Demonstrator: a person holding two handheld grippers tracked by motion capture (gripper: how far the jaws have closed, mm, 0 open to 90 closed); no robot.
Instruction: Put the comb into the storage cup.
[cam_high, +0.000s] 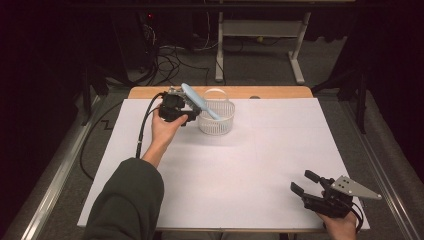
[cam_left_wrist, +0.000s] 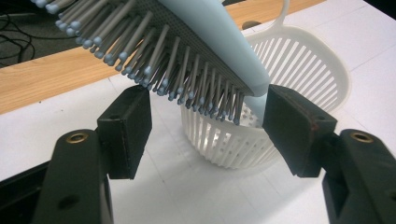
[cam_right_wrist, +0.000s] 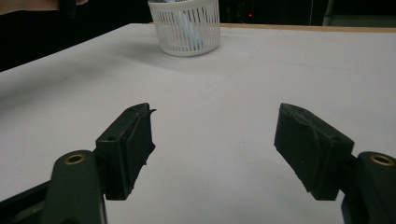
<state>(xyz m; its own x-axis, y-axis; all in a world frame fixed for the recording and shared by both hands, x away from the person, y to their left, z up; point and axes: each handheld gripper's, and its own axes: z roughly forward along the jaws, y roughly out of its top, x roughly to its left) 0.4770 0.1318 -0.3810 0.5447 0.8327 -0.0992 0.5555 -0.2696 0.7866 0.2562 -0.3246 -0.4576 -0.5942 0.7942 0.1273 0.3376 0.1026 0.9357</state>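
Note:
A light blue hairbrush (cam_high: 196, 99) with grey bristles leans tilted, its handle end down in a white slatted basket (cam_high: 215, 127) at the table's far middle. My left gripper (cam_high: 191, 111) is at the basket's left side. In the left gripper view the brush head (cam_left_wrist: 196, 51) lies across the jaw tips of this gripper (cam_left_wrist: 205, 100): bristle tips meet the left pad and the smooth back meets the right pad, over the basket (cam_left_wrist: 224, 140). My right gripper (cam_high: 301, 181) rests at the near right, open and holding nothing (cam_right_wrist: 215, 135).
A white sheet (cam_high: 225, 170) covers the table, with a wooden strip (cam_high: 270, 92) showing along the far edge. A black cable (cam_high: 142, 132) trails from the left gripper. Desk legs and cables stand on the floor beyond. The basket (cam_right_wrist: 205, 32) lies far ahead of the right jaws.

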